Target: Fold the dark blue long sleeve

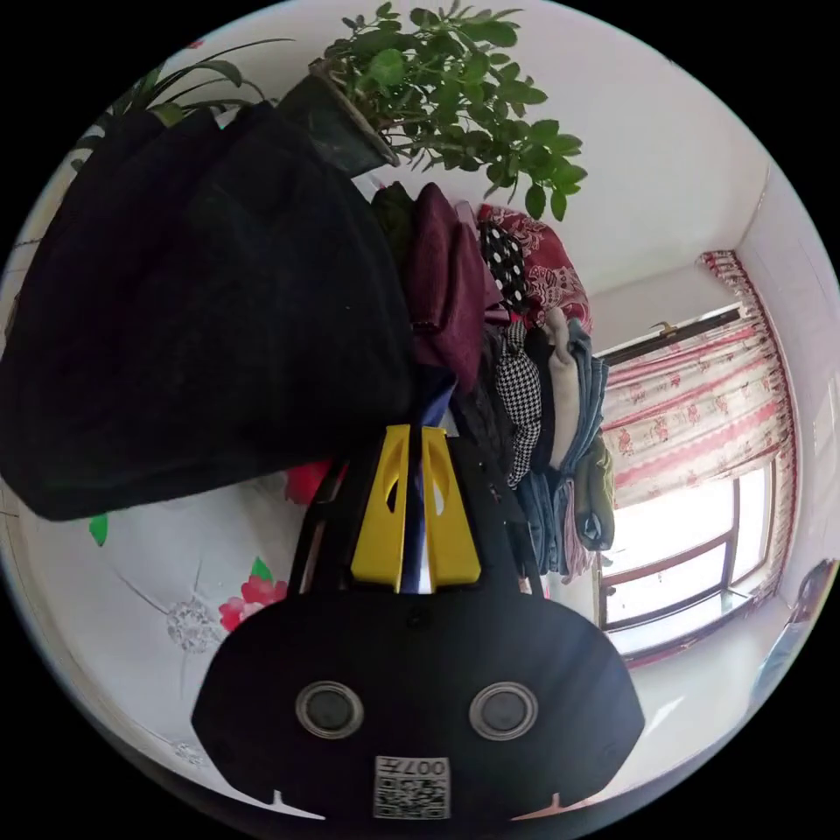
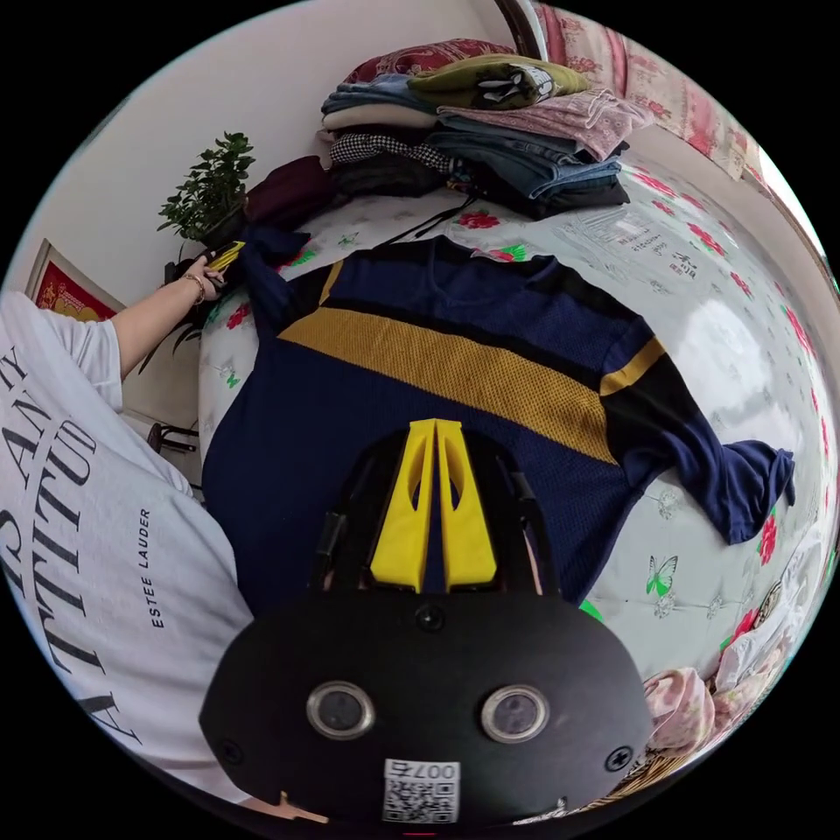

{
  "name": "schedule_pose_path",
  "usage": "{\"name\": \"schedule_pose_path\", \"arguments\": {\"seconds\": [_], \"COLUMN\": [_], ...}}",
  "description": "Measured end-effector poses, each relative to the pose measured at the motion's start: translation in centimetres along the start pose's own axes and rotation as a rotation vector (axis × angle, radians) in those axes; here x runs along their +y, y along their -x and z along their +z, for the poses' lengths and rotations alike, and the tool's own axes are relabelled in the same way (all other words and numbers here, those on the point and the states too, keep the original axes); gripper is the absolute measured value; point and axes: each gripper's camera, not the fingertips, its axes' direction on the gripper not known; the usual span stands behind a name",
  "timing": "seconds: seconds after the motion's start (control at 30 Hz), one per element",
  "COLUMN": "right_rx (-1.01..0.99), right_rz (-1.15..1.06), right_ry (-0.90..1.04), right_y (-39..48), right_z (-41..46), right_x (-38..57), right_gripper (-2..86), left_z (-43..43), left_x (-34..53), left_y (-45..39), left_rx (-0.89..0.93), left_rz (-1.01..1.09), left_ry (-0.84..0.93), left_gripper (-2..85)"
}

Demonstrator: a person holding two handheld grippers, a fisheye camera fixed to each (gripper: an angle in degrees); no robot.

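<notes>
Both grippers have their yellow jaws nearly together: the right gripper (image 2: 435, 429) pinches the hem of the dark blue shirt (image 2: 455, 385), spread flat (gold band across the chest) on the flowered bedsheet (image 2: 744, 306), while the left gripper (image 1: 417, 433) clamps its sleeve end (image 1: 435, 398) near a stack of folded clothes (image 2: 490, 122) and a potted plant (image 1: 455, 79).

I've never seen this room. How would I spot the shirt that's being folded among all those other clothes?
Find the bed with the flowered cover; a stack of folded clothes sits at its far end near the wall. In front of that stack lies the shirt, spread flat with its sleeves out. It is the one piece not folded: dark blue, with a broad mustard-yellow band across the chest.
</notes>
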Motion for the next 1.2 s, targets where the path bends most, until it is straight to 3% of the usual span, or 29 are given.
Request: {"name": "schedule_pose_path", "arguments": {"seconds": [0.1,0.17,0.27,0.43,0.63,0.73,0.9,1.2], "right_rx": [-0.030,-0.045,-0.044,-0.031,-0.035,-0.055,-0.084,-0.081], "right_rz": [-0.026,-0.046,-0.071,-0.038,0.002,-0.018,-0.083,-0.046], "right_ry": [0.029,0.023,0.015,0.016,0.058,0.074,0.065,0.064], "right_y": [0.8,1.2,1.5,-0.1,-1.8,-1.6,-0.2,-0.2], "right_z": [0.1,-0.4,-1.3,-2.6,-1.8,-1.1,-0.6,-0.6], "right_x": [-0.1,-0.2,-0.4,0.6,1.2,-0.2,-2.4,-1.4], "right_gripper": [-0.3,-0.3,-0.3,-0.3,-0.3,-0.3,-0.3,-0.3], "left_z": [-0.8,0.0,0.0,-0.1,4.5,6.2,7.7,2.6], "left_x": [0.5,2.0,3.4,2.8,1.3,1.1,1.0,-0.1], "left_y": [-3.5,-9.0,-12.0,-8.9,-1.8,0.7,2.2,-6.0], "left_rx": [-0.046,-0.090,0.084,-0.074,-0.203,-0.289,-0.300,-0.143], "left_rz": [0.109,0.316,0.438,0.430,0.288,0.164,0.081,0.423], "left_ry": [-0.019,-0.019,-0.045,0.039,0.304,0.296,0.280,0.052], "left_gripper": [0.1,3.1,10.2,11.9,13.3,12.8,1.4,-0.9]}}
